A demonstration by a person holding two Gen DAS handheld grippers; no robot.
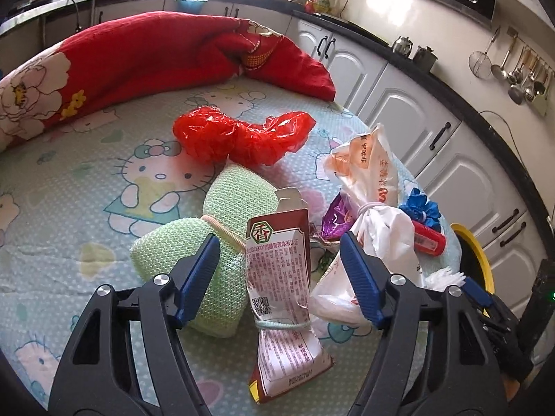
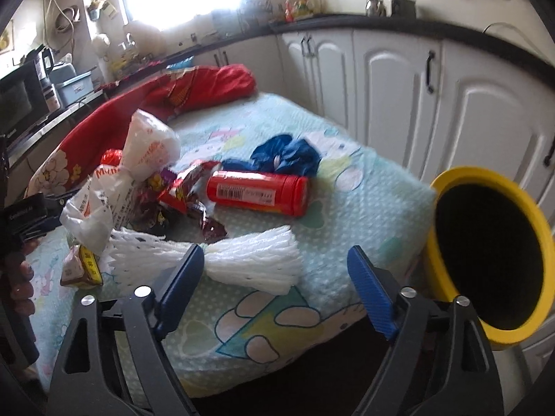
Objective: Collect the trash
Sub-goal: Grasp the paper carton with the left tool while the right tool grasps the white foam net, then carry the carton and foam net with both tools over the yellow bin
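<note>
Carton [image 1: 279, 270] between open left gripper [image 1: 281, 253] fingers — untouched.

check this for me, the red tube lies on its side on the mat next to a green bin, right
Not quite: the bin has a yellow rim, not green, as the right wrist view shows. The red tube does lie on its side on the mat near it.

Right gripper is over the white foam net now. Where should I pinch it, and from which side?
Pinch the white foam net at its narrow waist, where both ends fan out. It lies flat on the mat, so come from above with the open right gripper, one finger on each side of the waist.
</note>
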